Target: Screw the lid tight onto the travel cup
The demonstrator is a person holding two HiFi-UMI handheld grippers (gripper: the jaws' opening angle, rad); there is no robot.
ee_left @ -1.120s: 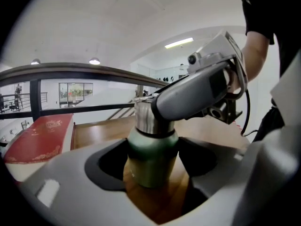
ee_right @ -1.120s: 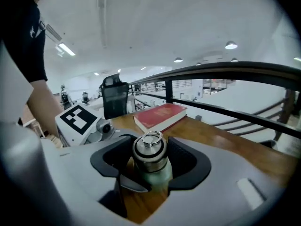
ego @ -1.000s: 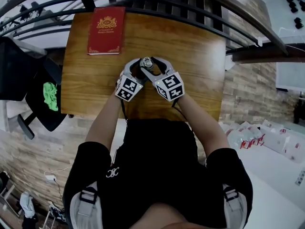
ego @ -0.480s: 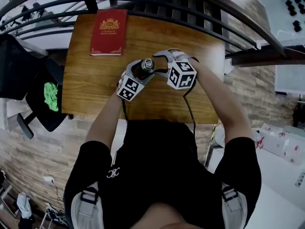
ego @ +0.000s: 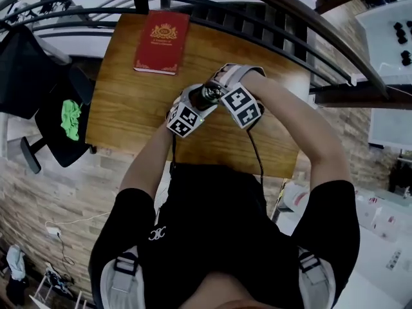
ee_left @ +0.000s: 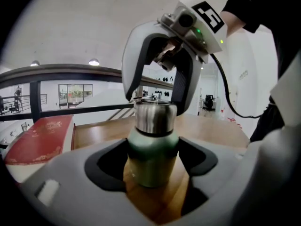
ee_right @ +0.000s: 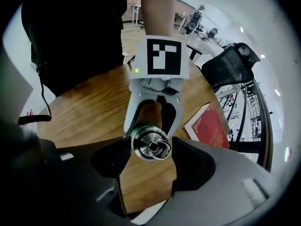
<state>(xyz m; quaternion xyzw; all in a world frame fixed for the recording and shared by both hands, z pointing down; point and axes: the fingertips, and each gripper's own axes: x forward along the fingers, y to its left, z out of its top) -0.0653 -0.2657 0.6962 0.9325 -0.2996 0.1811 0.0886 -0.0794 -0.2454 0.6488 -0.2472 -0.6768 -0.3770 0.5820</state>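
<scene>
Jaws of the left gripper (ee_left: 153, 153) clamped the body of the green metal travel cup (ee_left: 151, 166); those of the right gripper (ee_right: 150, 147) closed from above on its round brushed-steel lid (ee_right: 149, 144). The cup stood midway across the wooden table (ego: 129, 108), well apart from the red hardback book (ego: 162, 42) at the far left corner. With the lid seated level, probably only final tightening remained. Contents were hidden.

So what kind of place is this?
Probably a landing in an office or workshop building. The wooden table stands by a dark metal railing, the floor looks like brick, and a black chair sits beside the table.
</scene>
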